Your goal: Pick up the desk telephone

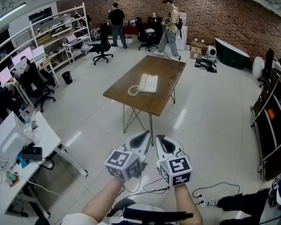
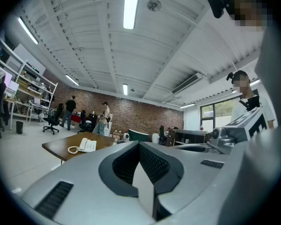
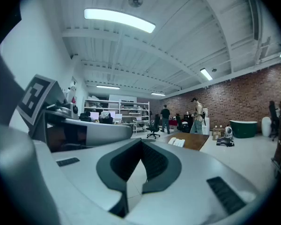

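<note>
L gripper (image 1: 141, 138): clenched, jaws tight together, nothing between them. Its own view (image 2: 139, 144) confirms pads meet, no gap. R gripper (image 1: 164, 142): same, closed up and empty, and its own view (image 3: 141, 142) agrees.

Both are held side by side low in the head view, close to the person's body on bare forearms (image 1: 103, 201), tips pointing fwd toward the table (image 1: 165, 74). Grippers sit just beside each other; can't tell if they touch.

Phone (image 1: 149, 83): white desk set, lying flat approx mid-table on the brown wood top, handset on cradle. Coiled cord (image 1: 133, 91) is looped on the tabletop at the phone's near-left corner. Phone is well apart from both grippers, open white floor (image 1: 201, 121) between. Neither gripper is touching it.

L gripper view: phone (image 2: 87, 145) small and far, left of the jaw tips. R gripper view: phone (image 3: 177, 142) far, just right of the tips.

Table has thin metal legs (image 1: 131, 118) and stands alone mid-room.

Bkgd: 2 people (image 1: 117, 18) standing by the brick wall (image 1: 215, 13), office chairs (image 1: 102, 47), shelving (image 1: 61, 29) at left. White desk (image 1: 46, 136) w/ clutter at near left. Black cable (image 1: 154, 187) on the floor by the person's feet.
</note>
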Motion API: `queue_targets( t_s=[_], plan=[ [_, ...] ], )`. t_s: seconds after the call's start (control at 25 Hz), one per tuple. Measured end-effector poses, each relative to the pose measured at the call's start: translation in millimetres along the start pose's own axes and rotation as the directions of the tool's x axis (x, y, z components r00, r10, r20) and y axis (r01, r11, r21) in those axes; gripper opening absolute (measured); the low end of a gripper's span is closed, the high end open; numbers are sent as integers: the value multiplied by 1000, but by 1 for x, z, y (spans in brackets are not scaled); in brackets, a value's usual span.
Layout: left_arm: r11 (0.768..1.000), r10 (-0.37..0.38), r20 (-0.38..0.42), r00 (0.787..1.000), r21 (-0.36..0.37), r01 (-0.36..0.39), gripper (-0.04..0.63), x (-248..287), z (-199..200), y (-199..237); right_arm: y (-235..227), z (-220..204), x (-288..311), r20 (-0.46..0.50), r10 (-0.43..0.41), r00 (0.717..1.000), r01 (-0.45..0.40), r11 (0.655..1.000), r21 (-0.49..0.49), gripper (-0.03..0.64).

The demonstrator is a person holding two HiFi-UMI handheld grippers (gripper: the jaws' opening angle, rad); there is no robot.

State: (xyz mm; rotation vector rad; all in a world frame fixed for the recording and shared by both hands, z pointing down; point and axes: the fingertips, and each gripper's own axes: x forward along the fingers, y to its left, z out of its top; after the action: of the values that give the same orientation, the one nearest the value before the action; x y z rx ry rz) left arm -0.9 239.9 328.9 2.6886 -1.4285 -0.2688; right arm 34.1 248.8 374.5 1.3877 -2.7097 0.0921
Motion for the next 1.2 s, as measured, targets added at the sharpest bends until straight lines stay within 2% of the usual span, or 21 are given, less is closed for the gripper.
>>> queue_targets(
  t_s=[0.52, 0.88, 1.2],
  plan=[
    [999, 31, 10, 999, -23, -31, 2, 29, -8, 28, -19, -9, 28, -17, 46, 999, -47, 999, -12, 0],
    [996, 50, -2, 999, -71, -50, 2, 63, -24, 85, -34, -18, 91, -56, 64, 996, -66, 997, -35, 0],
    [995, 41, -45, 998, -92, -45, 2, 114, -29, 140, -67, -14, 157, -74, 48, 996, -49, 999, -8, 0]
  ],
)
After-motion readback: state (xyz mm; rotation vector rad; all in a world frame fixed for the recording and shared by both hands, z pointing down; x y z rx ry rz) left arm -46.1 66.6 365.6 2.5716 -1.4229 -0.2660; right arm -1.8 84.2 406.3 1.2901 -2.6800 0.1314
